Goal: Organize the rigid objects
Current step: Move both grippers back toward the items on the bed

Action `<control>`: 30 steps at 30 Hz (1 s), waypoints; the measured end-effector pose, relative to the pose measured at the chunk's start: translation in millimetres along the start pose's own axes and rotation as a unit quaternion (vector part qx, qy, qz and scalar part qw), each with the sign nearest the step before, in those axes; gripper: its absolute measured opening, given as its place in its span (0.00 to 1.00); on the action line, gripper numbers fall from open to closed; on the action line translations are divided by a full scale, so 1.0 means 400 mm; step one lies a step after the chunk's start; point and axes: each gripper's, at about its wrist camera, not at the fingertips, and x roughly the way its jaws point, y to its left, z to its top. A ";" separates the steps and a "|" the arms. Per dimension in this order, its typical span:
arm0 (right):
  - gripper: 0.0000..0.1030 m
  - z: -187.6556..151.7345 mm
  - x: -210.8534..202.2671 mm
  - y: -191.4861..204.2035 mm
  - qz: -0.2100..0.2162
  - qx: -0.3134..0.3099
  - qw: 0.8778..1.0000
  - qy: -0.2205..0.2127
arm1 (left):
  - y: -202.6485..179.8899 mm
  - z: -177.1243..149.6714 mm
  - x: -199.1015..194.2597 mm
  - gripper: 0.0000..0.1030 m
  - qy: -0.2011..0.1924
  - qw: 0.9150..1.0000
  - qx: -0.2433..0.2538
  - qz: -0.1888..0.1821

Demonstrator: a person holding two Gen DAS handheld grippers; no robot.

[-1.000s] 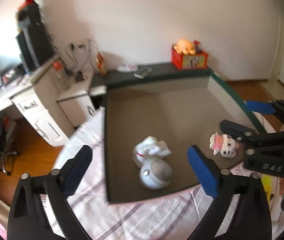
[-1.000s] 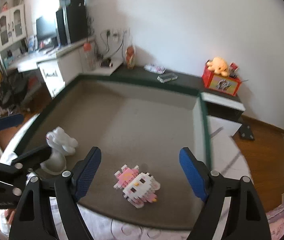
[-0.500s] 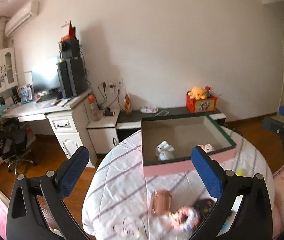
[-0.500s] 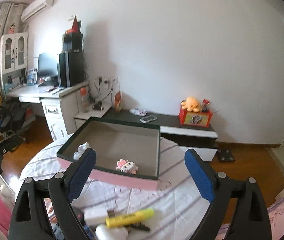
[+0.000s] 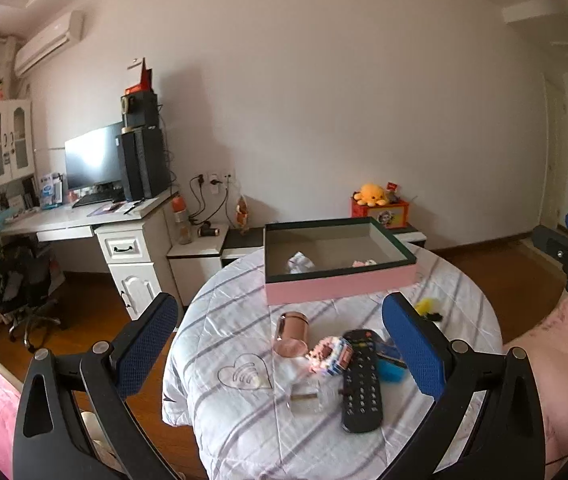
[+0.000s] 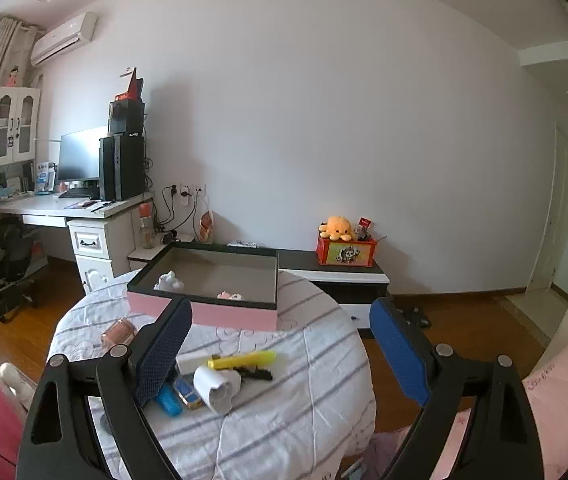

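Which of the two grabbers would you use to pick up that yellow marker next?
Probably the right gripper: the yellow marker lies between its open fingers in its view. From the left gripper, only a yellow bit shows beyond its right finger.

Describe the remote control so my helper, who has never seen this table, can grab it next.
Start at the round table under the striped white cloth, with the pink-sided open box at its far edge. In the clutter nearer the camera lies the long black remote control. It is the only flat black slab with rows of small buttons, lying right beside a pastel block-built ring.
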 end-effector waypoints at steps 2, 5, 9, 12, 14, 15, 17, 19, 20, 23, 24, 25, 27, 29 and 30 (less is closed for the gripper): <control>0.89 -0.011 -0.015 -0.007 -0.002 0.000 1.000 0.000 | -0.009 -0.006 -0.016 1.00 -0.003 1.000 0.005 -0.001; 0.89 -0.014 -0.019 -0.006 -0.005 -0.003 1.000 0.002 | -0.010 -0.011 -0.025 1.00 -0.003 1.000 0.009 0.000; 0.89 -0.030 -0.028 -0.005 -0.004 -0.003 1.000 0.005 | -0.005 -0.021 -0.021 1.00 0.005 1.000 0.008 0.001; 0.89 -0.055 -0.002 0.001 0.000 -0.005 1.000 0.022 | -0.001 -0.037 0.004 1.00 0.022 1.000 0.008 0.004; 0.89 -0.075 0.020 0.007 0.003 -0.005 0.999 0.036 | 0.000 -0.051 0.030 1.00 0.038 0.999 0.009 0.004; 0.89 -0.088 0.041 0.011 0.005 -0.005 0.999 0.047 | 0.001 -0.058 0.040 1.00 0.044 0.999 0.010 0.005; 0.89 -0.107 0.069 0.014 0.009 -0.005 0.998 0.065 | 0.003 -0.071 0.071 1.00 0.059 0.998 0.013 0.006; 0.89 -0.126 0.104 0.019 0.013 -0.005 0.996 0.084 | 0.004 -0.082 0.101 1.00 0.074 0.997 0.016 0.007; 0.89 -0.133 0.118 0.021 0.014 -0.006 0.996 0.090 | 0.005 -0.088 0.120 1.00 0.081 0.997 0.017 0.009; 0.89 -0.143 0.160 0.020 0.014 -0.004 0.994 0.104 | 0.012 -0.099 0.173 1.00 0.100 0.995 0.016 0.012; 0.89 -0.146 0.174 0.018 0.014 -0.002 0.994 0.109 | 0.018 -0.102 0.190 1.00 0.104 0.994 0.010 0.014; 0.89 -0.149 0.192 0.015 0.012 -0.001 0.993 0.114 | 0.028 -0.105 0.216 1.00 0.113 0.994 0.000 0.013; 0.89 -0.152 0.220 0.007 0.009 0.000 0.993 0.121 | 0.036 -0.110 0.254 1.00 0.125 0.992 -0.007 0.009; 0.89 -0.158 0.253 -0.001 0.006 0.004 0.991 0.131 | 0.040 -0.114 0.301 1.00 0.141 0.990 -0.007 0.009; 0.89 -0.159 0.265 -0.003 0.005 0.005 0.991 0.135 | 0.041 -0.116 0.320 1.00 0.145 0.989 -0.006 0.008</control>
